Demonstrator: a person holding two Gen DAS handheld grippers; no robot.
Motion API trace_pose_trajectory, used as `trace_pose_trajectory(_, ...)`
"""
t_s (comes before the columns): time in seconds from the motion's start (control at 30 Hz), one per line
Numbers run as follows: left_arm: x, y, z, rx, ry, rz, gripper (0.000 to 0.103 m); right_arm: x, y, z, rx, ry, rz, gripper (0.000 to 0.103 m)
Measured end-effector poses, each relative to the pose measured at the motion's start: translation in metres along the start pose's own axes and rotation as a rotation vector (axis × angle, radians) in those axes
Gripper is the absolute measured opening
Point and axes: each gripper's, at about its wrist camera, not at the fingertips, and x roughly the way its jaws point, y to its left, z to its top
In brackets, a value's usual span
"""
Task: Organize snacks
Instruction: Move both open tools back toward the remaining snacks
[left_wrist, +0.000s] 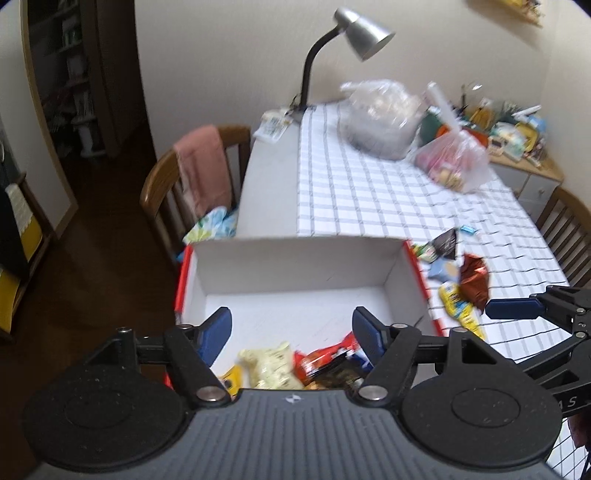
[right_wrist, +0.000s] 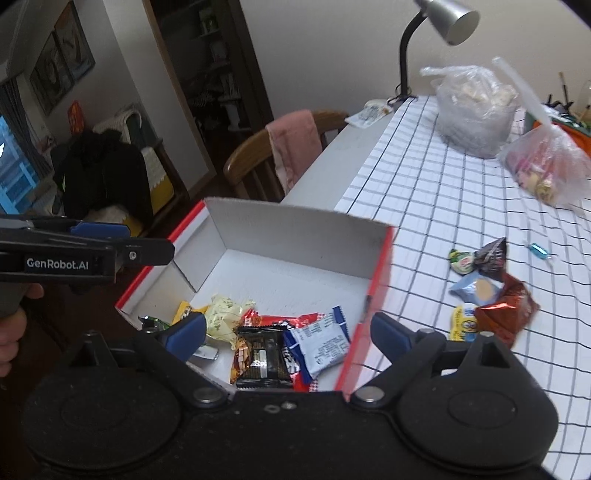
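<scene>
Right wrist view shows both my right gripper (right_wrist: 288, 332) and left gripper (left_wrist: 291, 332) spread and empty over the box (right_wrist: 295, 229), so reaching for the loose snacks (right_wrist: 495, 299) at two o'clock could clip its red wall.

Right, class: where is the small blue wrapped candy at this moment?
In the right wrist view the blue wrapped candy lies alone on the checked tablecloth, on the right, just beyond the loose snack pile's dark packet, outside the box.

Snack packets (right_wrist: 280, 343): mixed wrappers, heaped in open red-white box (right_wrist: 295, 225) below jaws; loose cluster (right_wrist: 491, 291) right of jaws.
</scene>
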Motion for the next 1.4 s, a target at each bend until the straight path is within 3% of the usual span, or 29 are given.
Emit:
trace_pose_trajectory(0.17,-0.010,-0.031,0.003,0.039,-0.023,-0.054,0.074,-0.033,-0.022,-0.010,0.032,-0.046,-0.026,0.102)
trace_pose_trajectory(0.53,-0.003,-0.115,-0.002,0.077,0.001,-0.159,0.076,-0.090,-0.098,-0.038,0.079,-0.059,-0.125,0.103)
trace_pose_trajectory(0.8,0.025,-0.183,-0.004,0.075,0.049,-0.153,0.076,-0.119,-0.170,-0.040,0.090,-0.055,-0.209,0.103)
trace_pose_trajectory(1.13,0.087,-0.239,-0.009,0.022,0.136,-0.088,0.076,-0.098,-0.259,-0.019,0.016,0.000,-0.237,0.103)
trace_pose_trajectory(1.4,0.155,-0.252,-0.010,-0.082,0.299,-0.042,0.076,-0.042,-0.314,-0.005,-0.022,0.097,-0.208,0.103)
